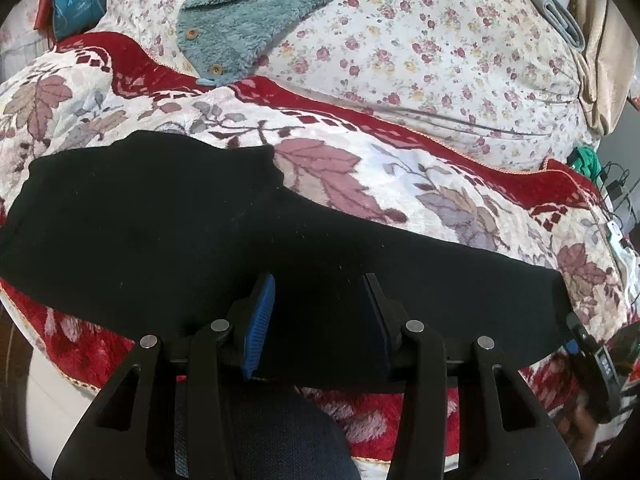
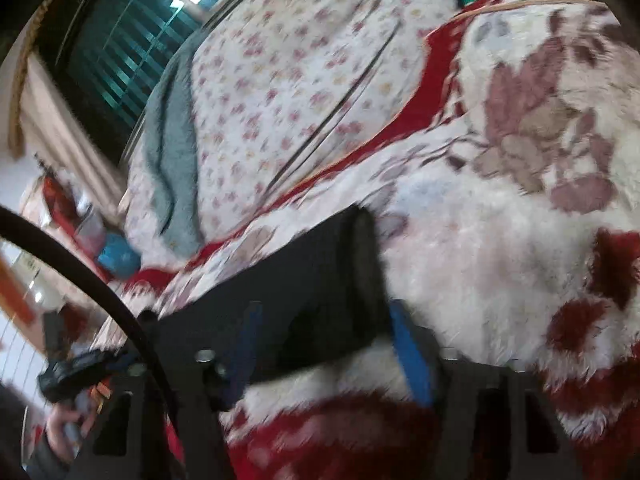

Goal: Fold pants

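Black pants [image 1: 160, 224] lie flat across a red and white leaf-patterned blanket [image 1: 440, 200], waist part at the left, leg reaching right. My left gripper [image 1: 320, 292] is open, its blue-padded fingers [image 1: 260, 320] spread over the near edge of the leg. In the blurred right wrist view the leg's cuff end [image 2: 320, 288] lies between the spread fingers of my right gripper [image 2: 324, 320], which is open. The right gripper also shows at the cuff in the left wrist view [image 1: 588, 344].
A floral quilt [image 1: 420, 48] is heaped behind the blanket, with a teal fleece garment with wooden buttons [image 1: 240, 20] on it. A blue bag [image 1: 76, 4] stands far left. Cables and a green item [image 1: 588, 160] lie at the right edge.
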Demonstrator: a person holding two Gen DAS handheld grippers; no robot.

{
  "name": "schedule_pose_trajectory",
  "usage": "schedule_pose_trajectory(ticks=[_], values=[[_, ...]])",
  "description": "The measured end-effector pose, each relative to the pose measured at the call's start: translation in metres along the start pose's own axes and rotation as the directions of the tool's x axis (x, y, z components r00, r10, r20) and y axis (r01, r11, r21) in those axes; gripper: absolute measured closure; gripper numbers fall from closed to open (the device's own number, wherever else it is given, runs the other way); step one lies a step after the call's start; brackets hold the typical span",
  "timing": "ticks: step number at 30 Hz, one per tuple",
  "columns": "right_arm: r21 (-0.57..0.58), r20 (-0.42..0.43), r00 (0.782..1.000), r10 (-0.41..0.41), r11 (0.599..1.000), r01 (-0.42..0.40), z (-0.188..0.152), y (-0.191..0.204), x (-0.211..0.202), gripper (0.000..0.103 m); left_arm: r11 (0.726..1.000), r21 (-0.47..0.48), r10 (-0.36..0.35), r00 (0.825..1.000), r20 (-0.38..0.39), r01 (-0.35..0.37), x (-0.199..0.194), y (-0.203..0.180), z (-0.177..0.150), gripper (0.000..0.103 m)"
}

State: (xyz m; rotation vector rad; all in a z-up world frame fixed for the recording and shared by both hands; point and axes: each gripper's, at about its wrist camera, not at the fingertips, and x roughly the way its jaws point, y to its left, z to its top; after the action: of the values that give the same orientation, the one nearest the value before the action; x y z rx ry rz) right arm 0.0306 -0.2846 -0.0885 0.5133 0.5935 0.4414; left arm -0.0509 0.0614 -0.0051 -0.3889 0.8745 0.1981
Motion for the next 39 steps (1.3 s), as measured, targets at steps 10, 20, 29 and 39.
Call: schedule_pose_trajectory(ticks=[10, 20, 29, 39], values=[[0.113, 0.039, 0.992, 0.123, 0.986, -0.127, 0.005, -0.010, 0.003, 0.057, 0.994, -0.057, -0.097, 0.995, 0.015, 0.098, -0.009, 0.014, -0.004, 0.061], [0.043, 0.020, 1.000, 0.000, 0.999, -0.001, -0.003, -0.001, 0.009, 0.072, 0.988, -0.041, -0.146, 0.989, 0.031, 0.147, -0.013, 0.010, -0.005, 0.061], [0.043, -0.010, 1.000, 0.008, 0.999, -0.008, -0.001, -0.006, 0.006, 0.088, 0.966, 0.160, -0.217, 0.974, 0.066, 0.205, -0.029, -0.053, 0.002, 0.061], [-0.480, 0.181, 0.947, -0.266, 0.817, 0.321, -0.025, 0.077, 0.005, 0.090, 0.847, 0.038, -0.450, 0.752, -0.482, 0.531, 0.057, -0.223, 0.045, 0.061]])
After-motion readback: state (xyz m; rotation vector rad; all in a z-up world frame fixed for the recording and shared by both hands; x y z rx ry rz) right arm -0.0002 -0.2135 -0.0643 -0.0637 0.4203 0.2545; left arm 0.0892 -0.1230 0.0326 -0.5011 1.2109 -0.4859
